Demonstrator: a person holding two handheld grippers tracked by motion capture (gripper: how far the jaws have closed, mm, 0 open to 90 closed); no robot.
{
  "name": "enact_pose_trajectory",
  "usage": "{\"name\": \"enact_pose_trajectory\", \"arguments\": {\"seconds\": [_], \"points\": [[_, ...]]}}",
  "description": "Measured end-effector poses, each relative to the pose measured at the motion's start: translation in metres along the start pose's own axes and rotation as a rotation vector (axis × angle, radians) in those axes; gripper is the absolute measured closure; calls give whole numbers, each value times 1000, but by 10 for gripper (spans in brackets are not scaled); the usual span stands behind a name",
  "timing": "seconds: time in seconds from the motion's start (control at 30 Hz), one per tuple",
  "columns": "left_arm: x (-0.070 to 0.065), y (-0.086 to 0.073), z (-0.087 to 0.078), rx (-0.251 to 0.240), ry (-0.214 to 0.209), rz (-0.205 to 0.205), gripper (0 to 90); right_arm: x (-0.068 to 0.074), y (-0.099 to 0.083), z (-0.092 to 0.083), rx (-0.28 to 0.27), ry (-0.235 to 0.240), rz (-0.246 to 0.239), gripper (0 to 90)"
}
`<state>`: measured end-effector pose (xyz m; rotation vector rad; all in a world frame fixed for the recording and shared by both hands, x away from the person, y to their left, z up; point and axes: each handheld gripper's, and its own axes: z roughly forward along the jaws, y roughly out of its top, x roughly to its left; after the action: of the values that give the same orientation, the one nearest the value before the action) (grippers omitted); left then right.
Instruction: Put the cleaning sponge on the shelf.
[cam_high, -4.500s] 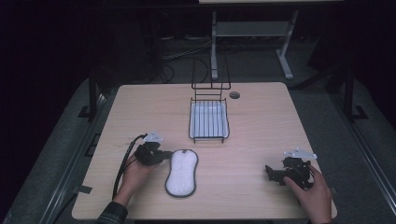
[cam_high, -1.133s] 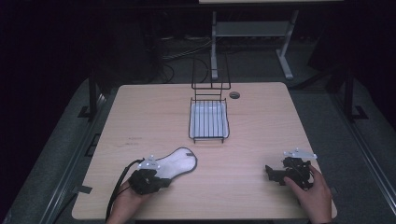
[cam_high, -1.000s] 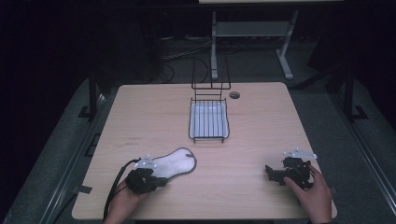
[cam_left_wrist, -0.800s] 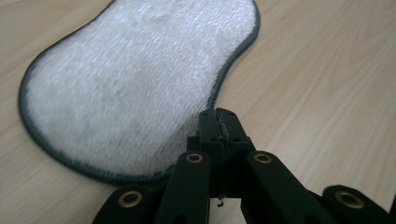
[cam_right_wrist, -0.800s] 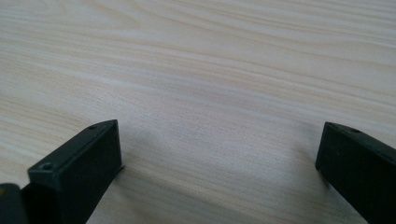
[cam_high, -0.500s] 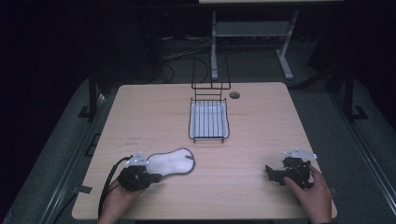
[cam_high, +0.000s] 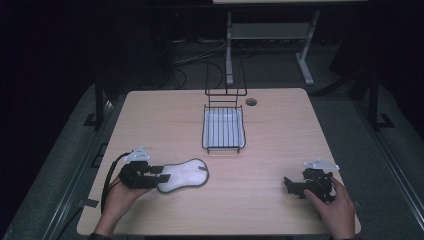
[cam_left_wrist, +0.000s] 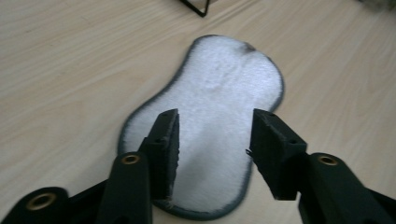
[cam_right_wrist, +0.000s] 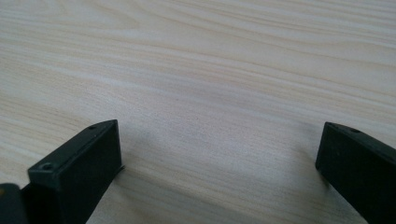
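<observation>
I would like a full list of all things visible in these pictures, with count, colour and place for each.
insole: one, white with grey edge, flat on the table's near left.
wire rack: one, black, white inside, centre towards the far side.
round hole cap: one, dark, far edge beside the rack.
table: one, light wood.
metal frame: one, pale, on the floor behind.
left gripper: one, black, fingers apart above the insole's near end, having just opened.
right gripper: one, black, open, near right.

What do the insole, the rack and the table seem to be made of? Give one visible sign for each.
Insole: probably fleece or felt, matt; fuzzy white top, dark bound edge.
Rack: likely coated metal wire; thin black bars, see-through.
Table: wood or wood-look laminate, satin; pale grain lines run across it.
</observation>
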<state>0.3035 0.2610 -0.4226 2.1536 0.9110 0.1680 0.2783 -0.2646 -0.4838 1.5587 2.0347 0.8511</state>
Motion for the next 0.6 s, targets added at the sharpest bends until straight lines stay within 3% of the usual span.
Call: {"name": "enact_pose_trajectory", "arguments": {"seconds": [0.17, 0.33, 0.6], "points": [[12, 4, 8, 19, 16, 27, 408, 0, 0, 0, 0, 0, 0, 0], [19, 7, 18, 34, 6, 34, 286, 0, 0, 0, 0, 0, 0, 0], [26, 3, 32, 68, 7, 32, 193, 0, 0, 0, 0, 0, 0, 0]]}}
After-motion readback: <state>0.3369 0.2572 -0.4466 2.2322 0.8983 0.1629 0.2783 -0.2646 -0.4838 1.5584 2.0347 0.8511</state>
